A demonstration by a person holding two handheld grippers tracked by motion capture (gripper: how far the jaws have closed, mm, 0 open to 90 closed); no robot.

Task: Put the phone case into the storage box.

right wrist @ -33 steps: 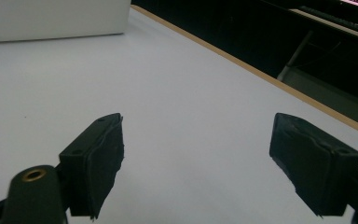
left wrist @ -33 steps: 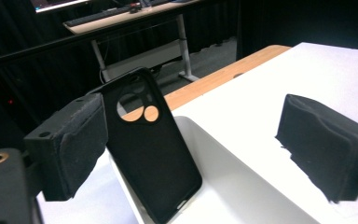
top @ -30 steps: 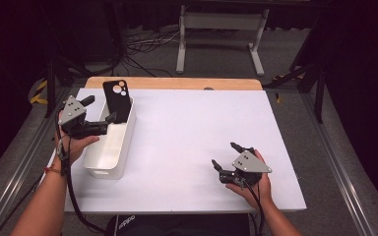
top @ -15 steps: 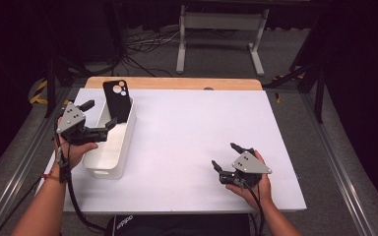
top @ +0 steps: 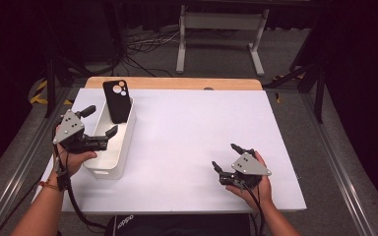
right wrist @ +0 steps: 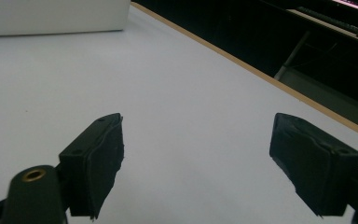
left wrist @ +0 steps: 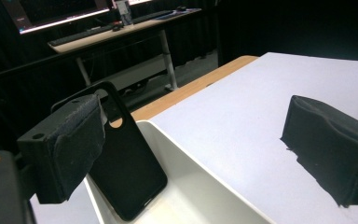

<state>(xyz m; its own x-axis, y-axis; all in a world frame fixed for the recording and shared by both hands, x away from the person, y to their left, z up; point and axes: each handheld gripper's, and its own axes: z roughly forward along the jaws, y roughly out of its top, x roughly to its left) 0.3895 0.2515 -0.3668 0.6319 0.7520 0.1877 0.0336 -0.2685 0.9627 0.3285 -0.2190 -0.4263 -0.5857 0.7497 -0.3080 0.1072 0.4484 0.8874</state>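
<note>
Black phone case (top: 117,101) leans upright inside white bin (top: 124,147)

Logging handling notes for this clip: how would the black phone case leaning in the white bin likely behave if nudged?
The black phone case leans upright against the white bin end wall, so it would probably tip. It looks thin, probably light and slightly flexible. Its matte surface looks grippable.

A black phone case (top: 117,101) stands in a white bin (top: 122,147) at frame left, on a white table (top: 192,132) edged in tan wood.
</note>
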